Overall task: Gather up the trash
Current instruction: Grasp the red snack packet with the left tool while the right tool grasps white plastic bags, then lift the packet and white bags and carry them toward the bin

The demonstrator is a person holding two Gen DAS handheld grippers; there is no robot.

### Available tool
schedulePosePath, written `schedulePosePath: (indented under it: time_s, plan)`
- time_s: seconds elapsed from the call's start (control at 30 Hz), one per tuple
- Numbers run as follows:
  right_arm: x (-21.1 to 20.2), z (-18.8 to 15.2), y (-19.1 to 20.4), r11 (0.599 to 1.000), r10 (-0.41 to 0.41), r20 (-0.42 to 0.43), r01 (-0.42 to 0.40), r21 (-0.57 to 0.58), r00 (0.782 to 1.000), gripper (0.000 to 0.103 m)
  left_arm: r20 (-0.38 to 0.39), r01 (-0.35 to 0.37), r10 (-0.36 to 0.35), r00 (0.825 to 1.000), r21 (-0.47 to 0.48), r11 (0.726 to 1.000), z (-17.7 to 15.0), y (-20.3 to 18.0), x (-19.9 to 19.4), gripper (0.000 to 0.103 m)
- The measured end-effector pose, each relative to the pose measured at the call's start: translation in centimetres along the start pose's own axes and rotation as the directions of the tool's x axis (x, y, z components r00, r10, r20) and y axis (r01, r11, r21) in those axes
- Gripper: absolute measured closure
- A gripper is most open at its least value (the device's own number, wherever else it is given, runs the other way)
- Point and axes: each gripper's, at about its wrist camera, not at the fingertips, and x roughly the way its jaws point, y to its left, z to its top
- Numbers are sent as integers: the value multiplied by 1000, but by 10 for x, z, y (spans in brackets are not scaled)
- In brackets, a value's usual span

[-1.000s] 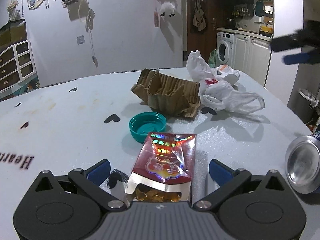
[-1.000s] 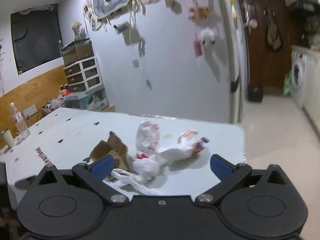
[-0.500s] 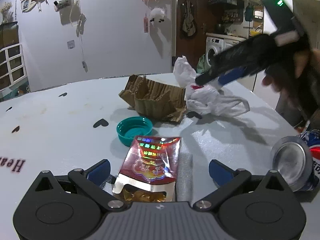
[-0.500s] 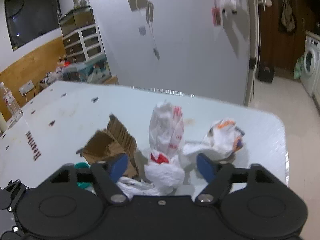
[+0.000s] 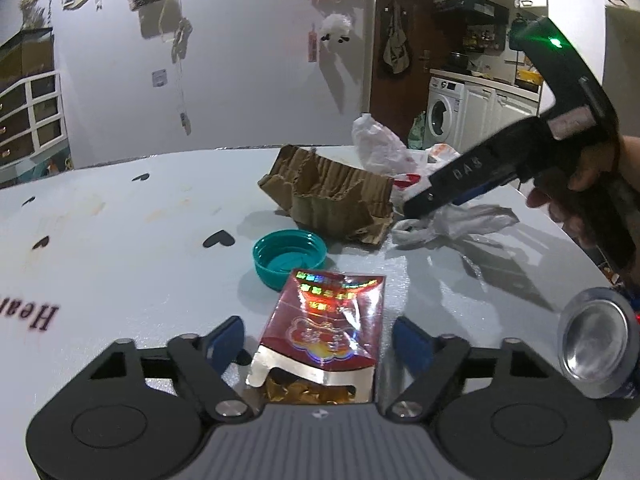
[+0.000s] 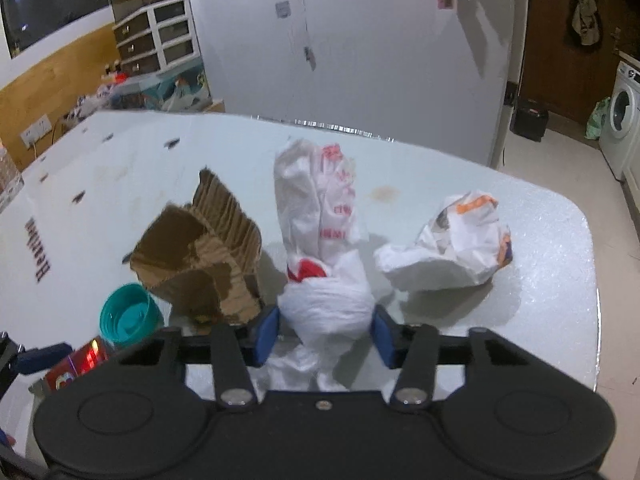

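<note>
Red foil, holographic at its top edge, covered the snack packet (image 5: pixel 328 332) lying between the closing jaws of the left gripper (image 5: pixel 318 342), the blue pads not yet touching it. Its print was unreadable. On the pale desk (image 5: pixel 120 248), dark-red lettering read "Hear", cut off at the edge. The right gripper (image 6: pixel 325 334) was closing around a knotted white plastic bag (image 6: pixel 324 304) with illegible red print; whether the pads pressed it I cannot tell.

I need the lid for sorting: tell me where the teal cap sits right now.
In the left wrist view, the teal cap lies open side up on the table, just beyond the red snack packet and in front of the torn cardboard.
</note>
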Motion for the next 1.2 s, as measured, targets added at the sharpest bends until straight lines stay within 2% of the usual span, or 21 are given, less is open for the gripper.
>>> schedulePosePath:
  time_s: [0.13,0.23,0.73,1.0,1.2]
  plan:
    - [-6,-3,3,999,17,-5,-17,-31,1000,55,6,-11,11,1000,1,1000,1,1,1,33]
    - [-10,-4,4,999,23,-2,-23,-30,1000,56,15,-21,21,1000,2,1000,1,2,0,48]
    - [-56,-5,6,997,46,78,-41,-60,996,57,116,-46,56,992,-94,995,5,12,-15,49]
    - [-98,-19,4,995,64,159,-50,-90,985,57,128,-50,64,990,-113,992,9,0,-21,49]
    - [-126,-30,-3,994,65,213,-45,-98,975,57,165,-51,76,983,-150,987,10,-8,-33,49]
